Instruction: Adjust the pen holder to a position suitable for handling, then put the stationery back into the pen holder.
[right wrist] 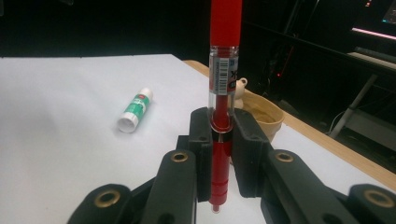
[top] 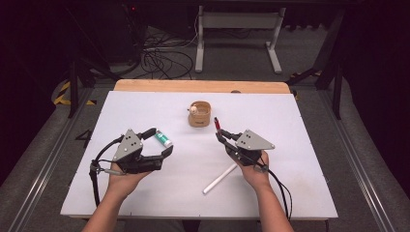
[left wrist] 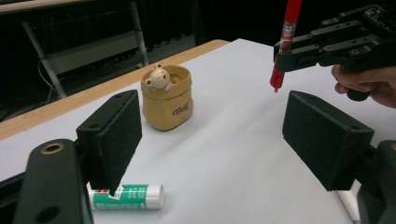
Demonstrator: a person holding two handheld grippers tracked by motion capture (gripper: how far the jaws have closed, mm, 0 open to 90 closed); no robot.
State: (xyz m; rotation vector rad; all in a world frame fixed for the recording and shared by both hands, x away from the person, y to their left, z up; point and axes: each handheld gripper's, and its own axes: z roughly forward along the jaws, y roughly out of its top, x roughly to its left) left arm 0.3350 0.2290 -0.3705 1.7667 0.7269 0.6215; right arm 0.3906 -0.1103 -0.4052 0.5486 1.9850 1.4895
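**Red pen held upright, glue stick and white tube waiting**

On the left, the left hand-held gripper (top: 157,142) hangs just above the tabletop (top: 290,193) with its jaws wide apart and nothing between them. The glue stick (top: 163,139) (white with a green label) lies flat just beside one jaw. I think a careless closing or a small push here could knock it, and because it is round it would roll away across the smooth white surface.

In the middle, farther back, stands a small tan cup (top: 198,114) shaped like a sack, with a little bear figure (left wrist: 157,77) at its rim. It looks light, so a pen pushed against its side instead of into its mouth could tip it or slide it.

On the right, the right hand-held gripper (top: 221,131) is clamped on a red pen (right wrist: 221,112), which stands upright between the jaws, above the tabletop and near the cup. The jaws grip it on a narrow part of a smooth round body, so the pen may slip down or swing if the hand tilts quickly. A white tube (top: 220,178) lies near this hand, and the trailing cable could drag it.

Counted: two hand-held grippers, one glue stick, one cup, one bear figure, one red pen, one white tube.
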